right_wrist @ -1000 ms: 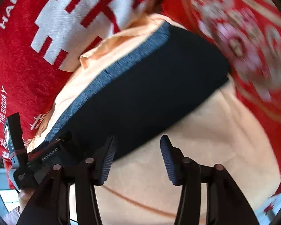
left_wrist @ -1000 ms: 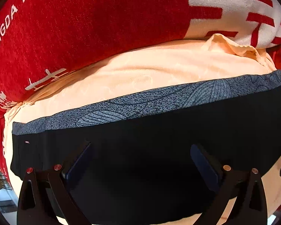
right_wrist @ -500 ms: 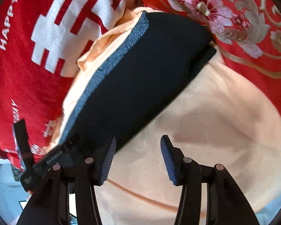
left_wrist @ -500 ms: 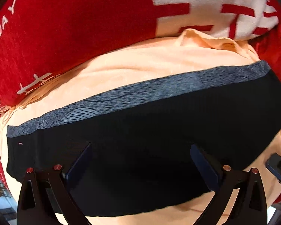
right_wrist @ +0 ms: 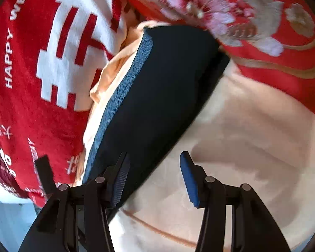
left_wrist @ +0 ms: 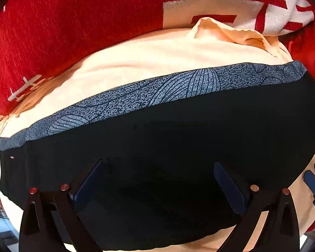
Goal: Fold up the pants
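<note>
Under left gripper (left_wrist: 157, 185) black pants (left_wrist: 178, 138) (lower edge hidden), folds indistinct

The pants (left_wrist: 178, 147) are matt black knit cloth, smooth and without sheen, and their waistband (left_wrist: 157, 92) is a speckled grey-blue weave printed with fine dark lines. Under them lies a peach sheet (right_wrist: 241, 147) of soft, smooth cloth, creased in places. The red blanket (left_wrist: 63, 31) looks fuzzy and napped, with white woven lettering. A red quilt (right_wrist: 262, 21) carries raised floral embroidery with a slight shine. Each gripper (right_wrist: 155, 178) has matt black plastic arms, small metal rivets and blue ribbed rubbery pads (right_wrist: 189, 180).
</note>
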Tool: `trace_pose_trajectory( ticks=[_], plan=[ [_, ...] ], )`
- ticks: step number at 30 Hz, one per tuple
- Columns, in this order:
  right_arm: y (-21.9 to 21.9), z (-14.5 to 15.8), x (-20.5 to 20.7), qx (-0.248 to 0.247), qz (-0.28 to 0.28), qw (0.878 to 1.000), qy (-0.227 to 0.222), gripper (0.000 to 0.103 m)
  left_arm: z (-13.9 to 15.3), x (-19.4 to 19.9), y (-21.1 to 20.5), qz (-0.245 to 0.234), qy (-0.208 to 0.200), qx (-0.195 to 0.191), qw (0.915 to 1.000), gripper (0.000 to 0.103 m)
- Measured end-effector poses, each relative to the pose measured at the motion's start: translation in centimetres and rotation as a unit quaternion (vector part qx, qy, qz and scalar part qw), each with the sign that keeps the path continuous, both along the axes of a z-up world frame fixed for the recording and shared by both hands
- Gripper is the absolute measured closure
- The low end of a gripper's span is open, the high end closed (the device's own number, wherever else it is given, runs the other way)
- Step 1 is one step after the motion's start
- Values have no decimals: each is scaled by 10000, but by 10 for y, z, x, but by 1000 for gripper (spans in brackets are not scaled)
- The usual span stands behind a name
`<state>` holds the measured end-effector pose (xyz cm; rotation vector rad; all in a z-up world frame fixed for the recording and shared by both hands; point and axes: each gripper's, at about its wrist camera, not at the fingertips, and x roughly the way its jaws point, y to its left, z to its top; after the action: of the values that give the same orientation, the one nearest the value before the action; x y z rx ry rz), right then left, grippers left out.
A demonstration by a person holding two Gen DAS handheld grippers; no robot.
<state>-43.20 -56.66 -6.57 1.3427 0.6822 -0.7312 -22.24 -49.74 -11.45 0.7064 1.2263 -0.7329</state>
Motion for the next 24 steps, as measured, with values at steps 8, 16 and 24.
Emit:
trace_pose_trajectory(
  ticks=[8, 16, 24],
  plan=[
    [-6, -21, -10, -183, -389, 9974, -574, 49, -11, 0, 2, -22, -109, -105, 9999, 0],
    [-19, -27, 11, -504, -568, 9943, -753, 48, -16, 13, 7, -90, -116, -104, 9998, 0],
    [-23, 14, 31, -691, 82, 9974, -199, 88, 18, 19, 21, -403, -494, -440, 9970, 40]
  ],
)
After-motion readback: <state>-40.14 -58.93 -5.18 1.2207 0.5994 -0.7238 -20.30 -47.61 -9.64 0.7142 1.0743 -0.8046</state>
